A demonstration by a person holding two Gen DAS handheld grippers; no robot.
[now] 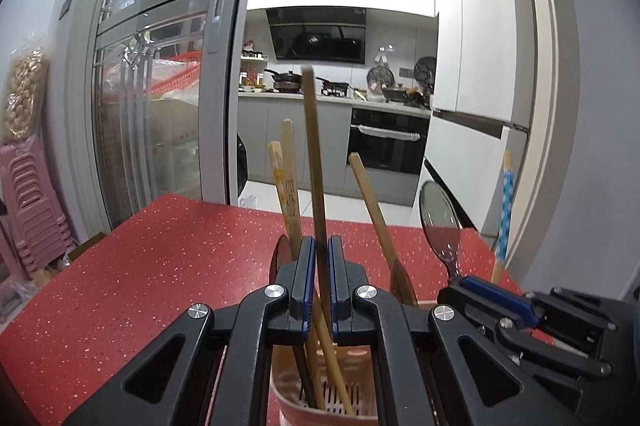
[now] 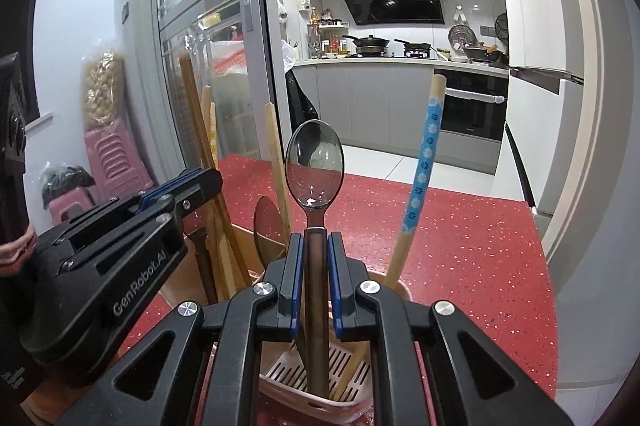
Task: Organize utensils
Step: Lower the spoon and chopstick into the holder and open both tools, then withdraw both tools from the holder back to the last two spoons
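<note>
The left tool (image 1: pixel 319 266) is pinching a long dark wooden chopstick (image 1: pixel 313 154), its blue-padded fingers pressed against the stick's sides. The stick stands nearly upright, its lower end down inside the pink utensil holder (image 1: pixel 288 400) directly below the tool. Lighter wooden chopsticks (image 1: pixel 286 186) and another wooden handle (image 1: pixel 370 198) lean in the same holder.

The right tool (image 2: pixel 315 268) is pinching the handle of a metal spoon (image 2: pixel 315 162), held upright with the bowl on top, over a slotted compartment of the holder (image 2: pixel 360 396). A chopstick with a blue flowered wrap (image 2: pixel 425 158) leans rightward from the holder's far side. A dark wooden spatula (image 2: pixel 269 226) stands just left of the spoon.

The holder sits on the red speckled worktop (image 1: pixel 140 266), near its front edge. Beyond the worktop's far edge is a kitchen with an oven (image 1: pixel 386 142).
</note>
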